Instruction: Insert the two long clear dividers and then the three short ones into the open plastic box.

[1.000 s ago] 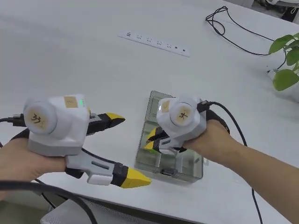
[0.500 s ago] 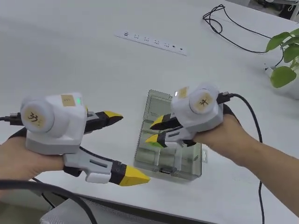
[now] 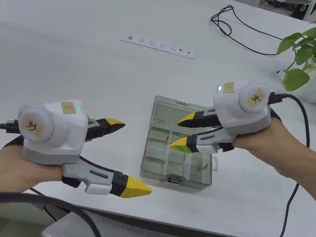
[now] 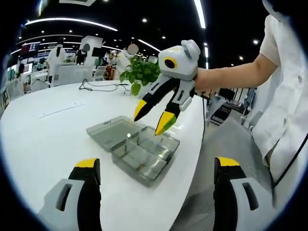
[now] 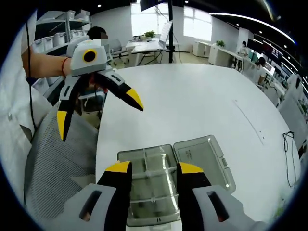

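The clear plastic box [image 3: 159, 173] lies near the table's front edge with its lid [image 3: 168, 109] laid open behind it. Clear dividers [image 3: 169, 159] split its tray into several cells. My right gripper [image 3: 181, 132] hovers just above the box's right half, open, with nothing between its yellow tips. To the left of the box my left gripper [image 3: 126, 155] is spread wide open and holds nothing. The left gripper view has the box [image 4: 144, 154] ahead of my left gripper [image 4: 156, 162], with the right gripper [image 4: 151, 118] above it. In the right gripper view my right gripper [image 5: 155, 168] hangs over the box [image 5: 149, 192].
A white power strip [image 3: 160, 45] lies at the back of the table. A black cable [image 3: 237, 24] loops at the back right, next to a green plant [image 3: 296, 54]. The table's front edge runs just below the box.
My right gripper has risen out of the box and drawn back to the right, with nothing in it. The left gripper has barely shifted.
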`<act>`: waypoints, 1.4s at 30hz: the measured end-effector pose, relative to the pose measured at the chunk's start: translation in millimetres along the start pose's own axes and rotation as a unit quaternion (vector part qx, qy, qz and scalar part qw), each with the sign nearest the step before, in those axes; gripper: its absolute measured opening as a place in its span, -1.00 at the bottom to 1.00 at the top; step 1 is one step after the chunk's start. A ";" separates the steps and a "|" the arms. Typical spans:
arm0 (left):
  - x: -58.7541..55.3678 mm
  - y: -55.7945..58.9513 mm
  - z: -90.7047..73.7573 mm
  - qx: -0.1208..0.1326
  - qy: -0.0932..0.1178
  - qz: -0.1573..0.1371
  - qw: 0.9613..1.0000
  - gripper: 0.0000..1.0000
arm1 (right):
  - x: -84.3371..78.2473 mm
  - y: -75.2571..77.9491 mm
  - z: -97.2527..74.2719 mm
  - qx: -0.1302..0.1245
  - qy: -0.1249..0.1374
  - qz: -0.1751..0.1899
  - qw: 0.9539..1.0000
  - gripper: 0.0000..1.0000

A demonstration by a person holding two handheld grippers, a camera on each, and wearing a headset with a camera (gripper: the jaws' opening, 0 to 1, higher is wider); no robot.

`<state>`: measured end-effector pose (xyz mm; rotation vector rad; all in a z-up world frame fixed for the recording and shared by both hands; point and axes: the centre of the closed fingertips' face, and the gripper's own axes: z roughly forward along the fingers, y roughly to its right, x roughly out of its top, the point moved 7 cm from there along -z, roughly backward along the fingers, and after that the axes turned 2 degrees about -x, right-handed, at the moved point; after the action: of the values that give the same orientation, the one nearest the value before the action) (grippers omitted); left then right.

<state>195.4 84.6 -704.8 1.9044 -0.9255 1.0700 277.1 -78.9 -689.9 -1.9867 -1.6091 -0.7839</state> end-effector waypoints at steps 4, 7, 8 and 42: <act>-1.5 -0.3 -1.2 0.000 -0.007 0.004 1.000 1.00 | -7.9 2.2 -14.4 -0.008 0.002 0.007 1.000 -0.18; -3.1 -0.6 -2.1 0.001 -0.012 0.008 1.000 1.00 | -15.8 4.7 -23.4 -0.014 0.002 0.015 1.000 -0.13; -4.0 -0.6 -2.5 0.001 -0.016 0.008 1.000 1.00 | -19.5 5.1 -27.4 -0.016 0.001 0.019 1.000 -0.10; -7.9 -2.4 -4.4 0.006 -0.023 -0.001 1.000 1.00 | -157.9 17.5 -62.0 -0.011 -0.179 -0.004 0.984 0.22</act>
<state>192.9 91.3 -710.8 1.9463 -0.9433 1.0369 261.5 -236.7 -752.6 -2.2355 -1.8088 -0.4637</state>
